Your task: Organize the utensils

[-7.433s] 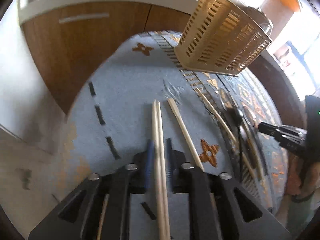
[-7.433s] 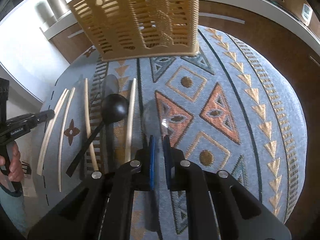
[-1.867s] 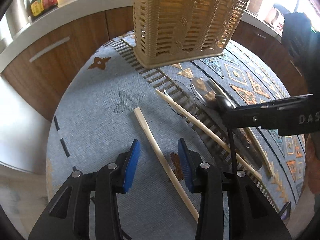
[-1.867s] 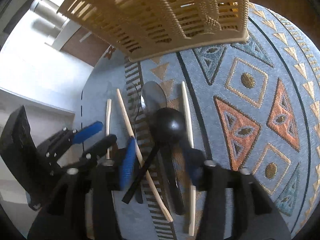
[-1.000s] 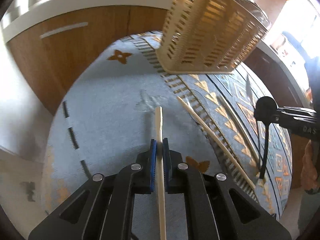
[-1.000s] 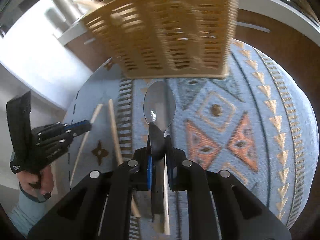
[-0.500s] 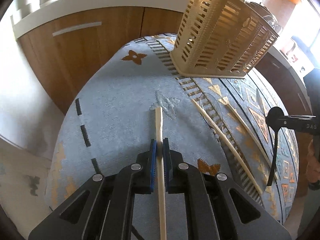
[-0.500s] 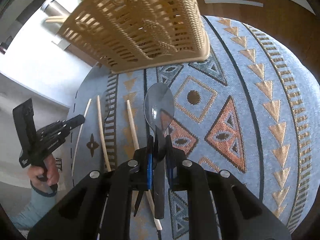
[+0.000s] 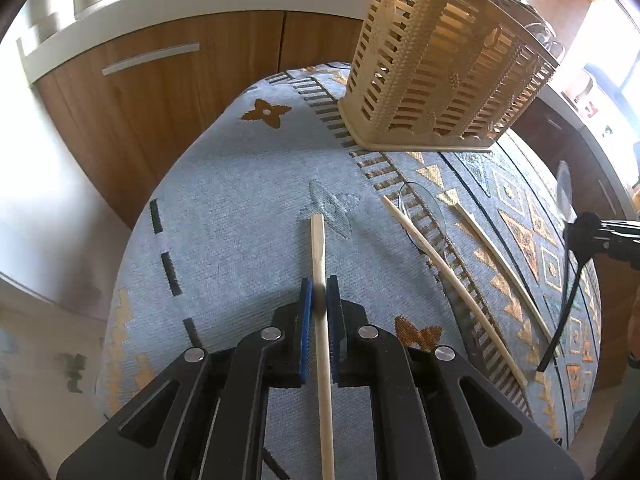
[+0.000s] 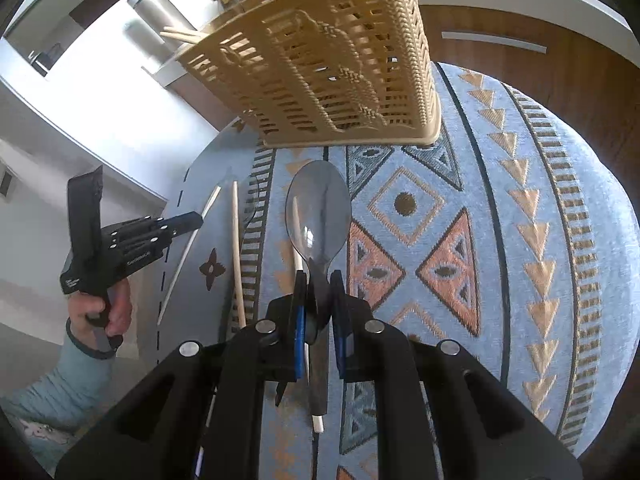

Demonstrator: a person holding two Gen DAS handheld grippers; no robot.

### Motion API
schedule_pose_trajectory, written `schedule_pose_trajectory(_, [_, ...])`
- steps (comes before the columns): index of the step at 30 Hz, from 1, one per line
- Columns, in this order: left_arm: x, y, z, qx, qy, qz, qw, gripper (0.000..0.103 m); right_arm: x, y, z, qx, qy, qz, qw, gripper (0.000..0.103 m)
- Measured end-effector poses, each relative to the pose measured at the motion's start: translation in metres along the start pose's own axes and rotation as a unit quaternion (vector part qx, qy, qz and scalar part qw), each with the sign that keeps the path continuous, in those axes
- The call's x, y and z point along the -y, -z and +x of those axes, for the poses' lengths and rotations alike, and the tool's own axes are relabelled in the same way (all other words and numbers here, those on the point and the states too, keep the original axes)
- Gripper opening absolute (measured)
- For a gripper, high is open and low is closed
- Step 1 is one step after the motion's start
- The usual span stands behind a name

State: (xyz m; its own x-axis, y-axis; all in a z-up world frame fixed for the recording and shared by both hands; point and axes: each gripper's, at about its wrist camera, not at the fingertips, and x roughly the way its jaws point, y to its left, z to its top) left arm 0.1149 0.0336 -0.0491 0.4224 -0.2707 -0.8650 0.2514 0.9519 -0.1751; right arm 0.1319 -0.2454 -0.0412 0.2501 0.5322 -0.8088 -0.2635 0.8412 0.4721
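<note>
Looking across both views, I see the biggest thing first: a blue patterned tablecloth [image 9: 240, 208] covering the round table, with wooden cabinets [image 9: 160, 92] behind it. Next in size is the tan slotted basket [image 9: 440, 76], standing upright at the far side of the cloth; in my right view chopstick ends [image 10: 180, 34] poke out of its top at the left.

My left gripper [image 9: 316, 308] has its blue pads pressed onto a wooden chopstick [image 9: 318, 248], which points forward, raised above the cloth. My right gripper [image 10: 318, 300] is clamped on the handles of a clear plastic spoon [image 10: 318, 212] and a black spoon [image 9: 576, 264]; the clear bowl juts ahead toward the basket, and the black one dangles down beneath the fingers.

On the cloth between the two grippers lie two loose chopsticks [image 9: 448, 272], roughly parallel and slightly apart, and a second clear spoon [image 9: 422, 216] lies under the nearer one, just in front of the basket.
</note>
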Motion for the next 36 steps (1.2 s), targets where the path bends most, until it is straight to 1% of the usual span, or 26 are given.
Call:
schedule_pose_trajectory(3, [0.002,-0.001,0.002,0.000,-0.002,0.004,1.0000,0.008,-0.007,-0.007,0.012,-0.002,-0.007,-0.018,1.000,0.010])
schedule_pose_trajectory(4, [0.003,-0.001,0.002,0.000,-0.005,0.006,1.0000,0.009,-0.012,-0.009,0.016,0.000,-0.004,-0.029,1.000,0.010])
schedule_pose_trajectory(6, [0.004,-0.001,0.001,0.001,-0.007,0.012,0.9999,0.009,-0.015,-0.012,0.024,0.000,0.016,-0.035,0.999,0.011])
schedule_pose_trajectory(12, [0.005,-0.002,0.002,-0.001,-0.004,0.016,0.9999,0.009,0.002,-0.008,0.029,-0.003,0.038,-0.010,0.999,0.011])
schedule_pose_trajectory(14, [0.006,-0.003,0.002,-0.002,-0.007,0.021,0.9998,0.009,0.006,-0.004,0.026,0.000,0.031,0.001,1.000,0.011])
schedule_pose_trajectory(16, [0.007,-0.004,0.002,-0.005,-0.007,0.025,0.9997,0.009,0.000,0.000,0.024,-0.002,0.020,0.003,1.000,0.025])
schedule_pose_trajectory(17, [0.006,-0.005,0.002,-0.007,-0.005,0.026,0.9996,0.009,-0.006,0.002,0.023,0.000,0.016,-0.001,1.000,0.045])
schedule_pose_trajectory(18, [0.006,-0.005,0.002,-0.008,-0.005,0.029,0.9995,0.009,-0.014,0.003,0.022,0.005,0.014,-0.012,1.000,0.056])
schedule_pose_trajectory(20, [0.007,-0.006,0.003,-0.011,-0.006,0.036,0.9993,0.009,-0.037,0.006,0.026,0.001,0.021,-0.051,0.998,0.056])
schedule_pose_trajectory(21, [0.008,-0.006,0.003,-0.012,-0.007,0.041,0.9991,0.009,-0.051,0.006,0.032,-0.008,0.032,-0.072,0.997,0.056])
schedule_pose_trajectory(22, [0.009,-0.006,0.003,-0.013,-0.008,0.044,0.9989,0.009,-0.057,0.006,0.036,-0.014,0.039,-0.079,0.996,0.055])
schedule_pose_trajectory(23, [0.010,-0.006,0.003,-0.014,-0.009,0.047,0.9987,0.009,-0.063,0.006,0.042,-0.024,0.043,-0.088,0.995,0.050])
schedule_pose_trajectory(24, [0.010,-0.005,0.002,-0.017,-0.010,0.053,0.9984,0.009,-0.069,0.007,0.048,-0.039,0.037,-0.098,0.994,0.042])
schedule_pose_trajectory(25, [0.011,-0.005,0.002,-0.020,-0.011,0.058,0.9980,0.009,-0.074,0.008,0.054,-0.050,0.036,-0.108,0.992,0.040])
schedule_pose_trajectory(28, [0.014,-0.001,0.001,-0.030,-0.015,0.083,0.9960,0.009,-0.081,0.012,0.068,-0.070,0.100,-0.132,0.984,0.040])
schedule_pose_trajectory(30, [0.014,0.000,0.000,-0.034,-0.016,0.090,0.9952,0.009,-0.085,0.015,0.072,-0.083,0.093,-0.139,0.982,0.040])
schedule_pose_trajectory(32, [0.014,0.000,0.001,-0.036,-0.017,0.093,0.9949,0.009,-0.089,0.016,0.073,-0.083,0.105,-0.146,0.980,0.040])
schedule_pose_trajectory(35, [0.014,-0.001,0.001,-0.037,-0.017,0.095,0.9947,0.009,-0.094,0.010,0.078,-0.086,0.107,-0.144,0.980,0.040])
schedule_pose_trajectory(36, [0.014,-0.003,0.002,-0.038,-0.016,0.094,0.9947,0.009,-0.102,0.007,0.084,-0.086,0.110,-0.144,0.980,0.040])
